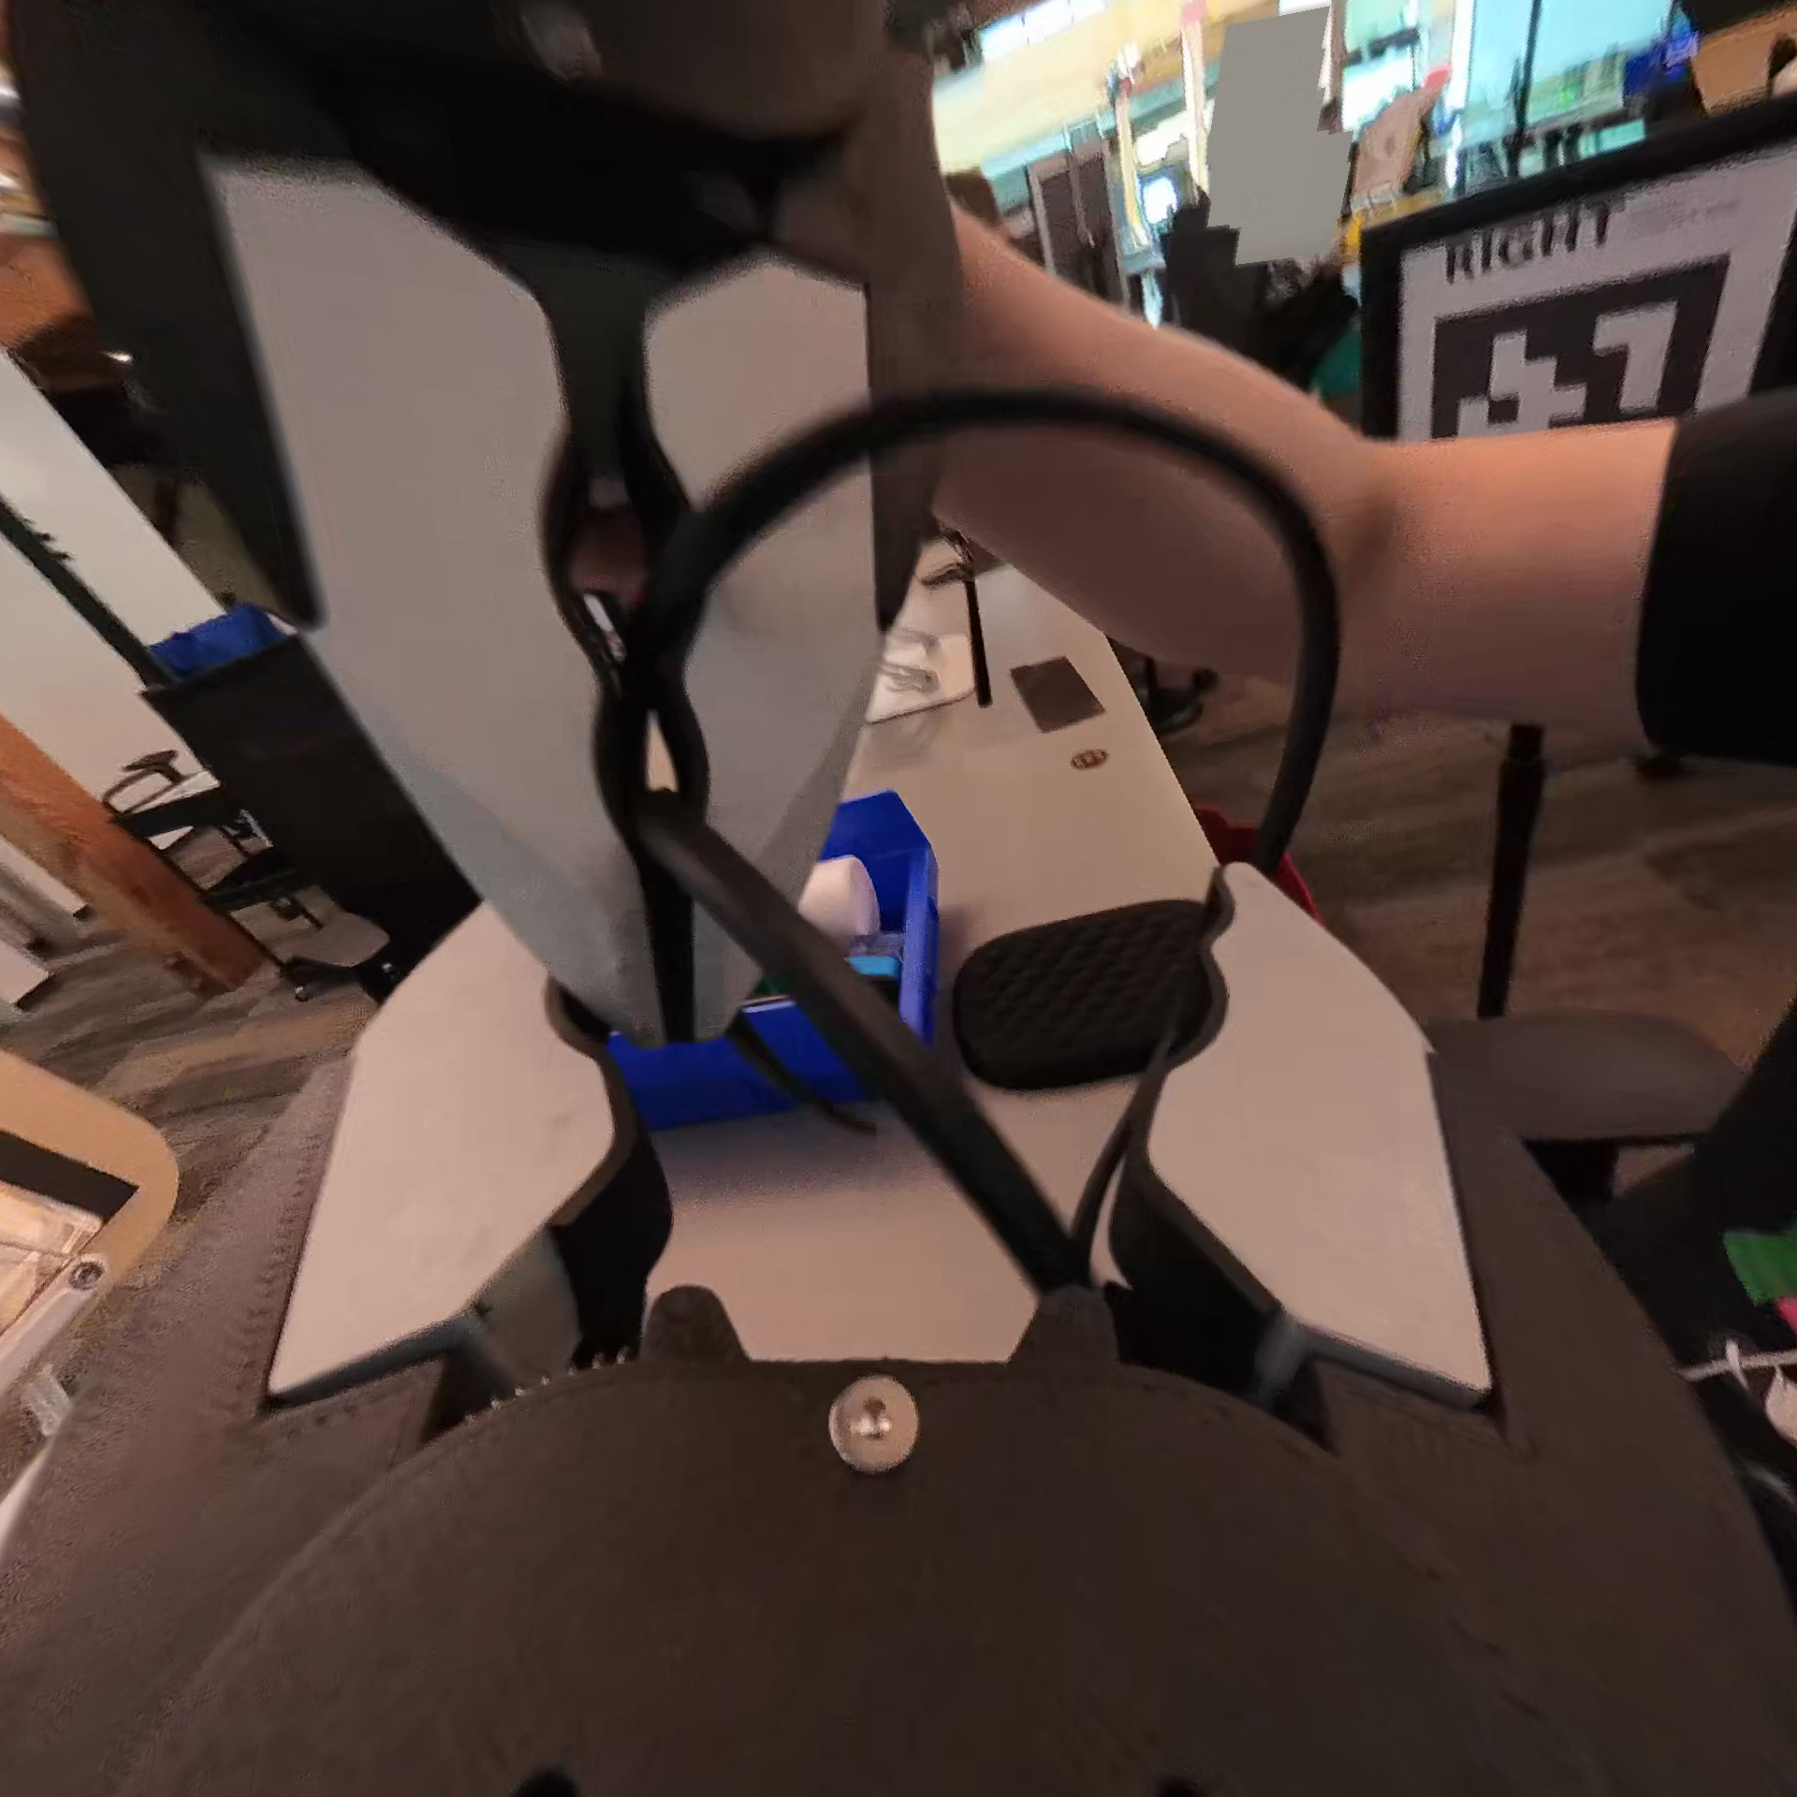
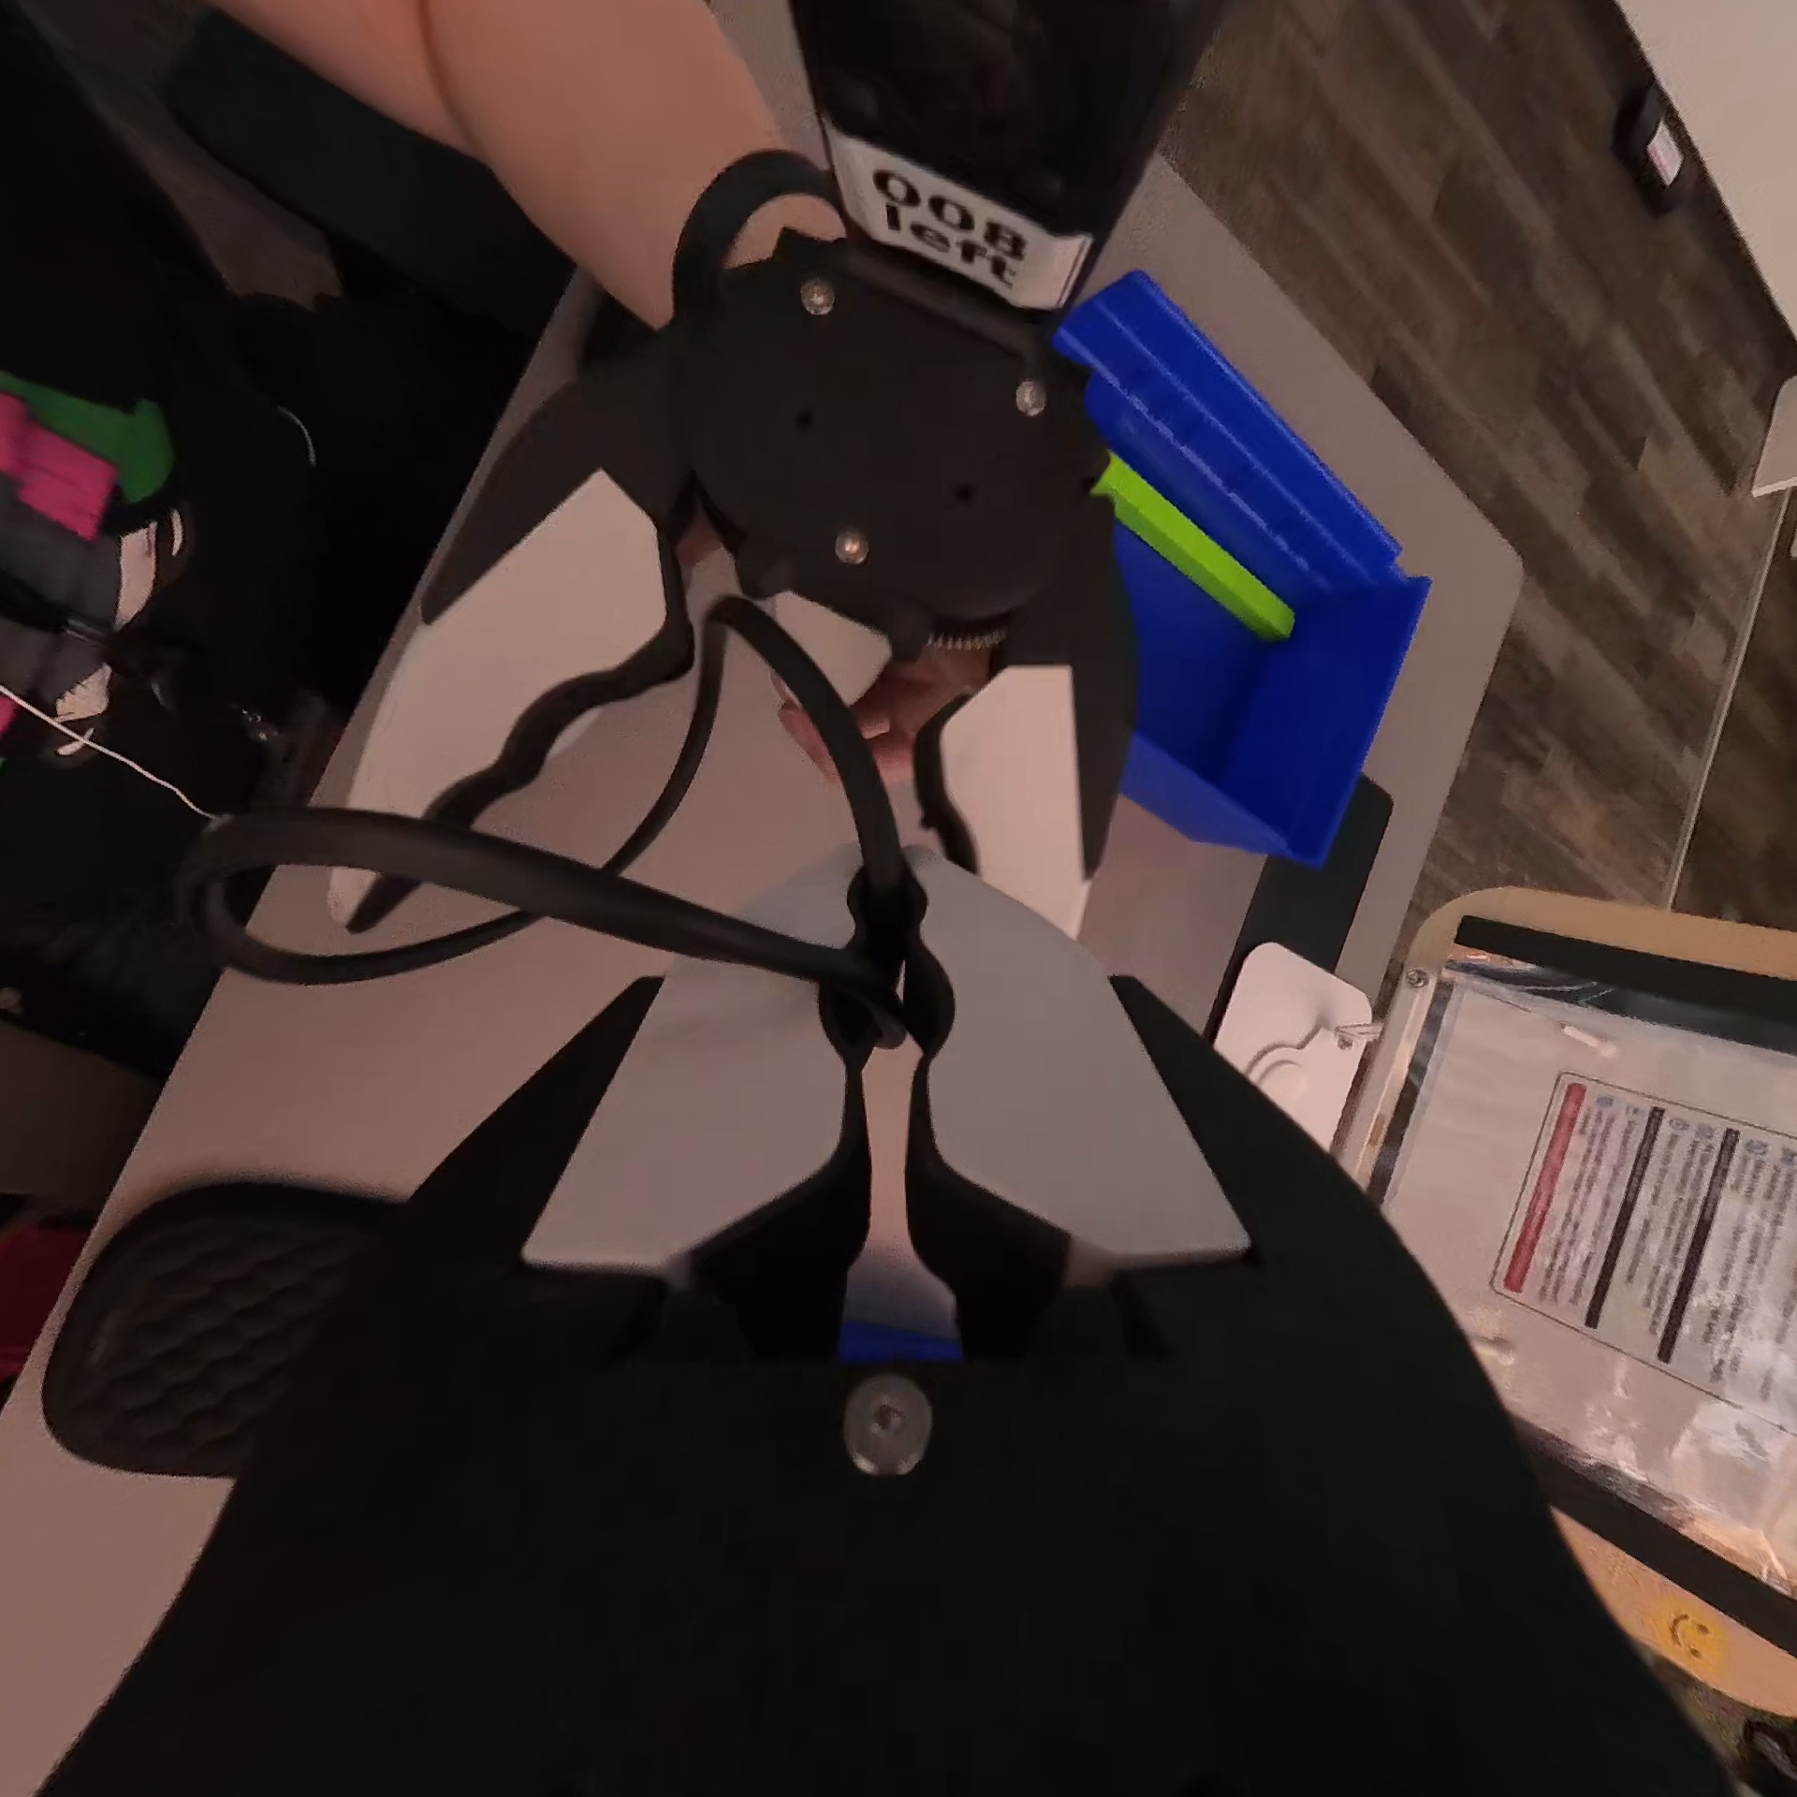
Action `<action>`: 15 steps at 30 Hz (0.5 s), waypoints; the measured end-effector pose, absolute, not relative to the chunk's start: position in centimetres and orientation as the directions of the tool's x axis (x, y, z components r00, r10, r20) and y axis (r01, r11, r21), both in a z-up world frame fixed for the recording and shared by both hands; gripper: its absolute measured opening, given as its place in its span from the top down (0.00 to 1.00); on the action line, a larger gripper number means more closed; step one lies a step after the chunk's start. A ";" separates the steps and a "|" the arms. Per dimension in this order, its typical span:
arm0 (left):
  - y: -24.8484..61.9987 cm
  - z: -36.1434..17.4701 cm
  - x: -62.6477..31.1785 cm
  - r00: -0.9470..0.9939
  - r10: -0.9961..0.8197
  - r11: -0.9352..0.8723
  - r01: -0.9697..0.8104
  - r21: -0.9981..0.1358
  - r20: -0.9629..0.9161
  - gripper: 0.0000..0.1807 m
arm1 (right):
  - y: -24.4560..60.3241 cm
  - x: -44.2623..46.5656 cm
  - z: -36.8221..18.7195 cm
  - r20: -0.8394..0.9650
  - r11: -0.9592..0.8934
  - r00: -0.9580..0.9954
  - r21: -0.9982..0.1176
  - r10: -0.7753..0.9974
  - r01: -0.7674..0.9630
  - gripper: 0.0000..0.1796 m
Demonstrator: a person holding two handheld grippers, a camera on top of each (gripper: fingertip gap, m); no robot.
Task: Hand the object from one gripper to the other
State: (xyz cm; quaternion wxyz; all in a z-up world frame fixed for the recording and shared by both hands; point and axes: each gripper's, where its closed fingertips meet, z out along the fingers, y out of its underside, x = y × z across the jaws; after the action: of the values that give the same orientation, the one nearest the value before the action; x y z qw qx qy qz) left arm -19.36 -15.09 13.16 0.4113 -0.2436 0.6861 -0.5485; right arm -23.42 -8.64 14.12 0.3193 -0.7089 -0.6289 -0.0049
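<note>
- My right gripper [image 2: 890,982] is clamped on the black cable [image 2: 545,890], pinching it where its strands cross so the loop can't slide.
- My left gripper [image 1: 875,1099] stands wide apart with nothing gripped; the cable merely passes between its fingers.
- The cable hangs in the air between both tools, above the white table [image 1: 1050,739] and the blue bin [image 2: 1293,700].
- I judge the handover almost complete.
</note>
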 end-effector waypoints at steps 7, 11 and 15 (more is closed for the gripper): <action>-11.7 14.6 -19.7 -0.410 -0.875 0.219 0.141 -0.965 -0.259 0.26 | -8.5 -22.3 14.6 0.431 -0.014 0.244 -0.471 0.869 0.882 1.00; -12.4 14.1 -21.5 -0.582 -0.786 0.184 0.098 -0.978 -0.206 0.37 | -9.9 -23.2 15.3 0.377 0.040 0.190 -0.524 0.907 0.851 1.00; -14.8 12.8 -24.0 -0.797 -0.583 0.208 0.041 -0.977 -0.158 0.39 | -12.3 -25.0 15.9 0.280 0.097 0.089 -0.586 0.956 0.805 0.99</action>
State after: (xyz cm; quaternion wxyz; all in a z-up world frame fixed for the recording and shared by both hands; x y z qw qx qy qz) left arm -23.97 -14.83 12.81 0.2596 -0.1850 0.7324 -0.6016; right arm -24.99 -12.32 15.87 0.3259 -0.6619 -0.6650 0.1162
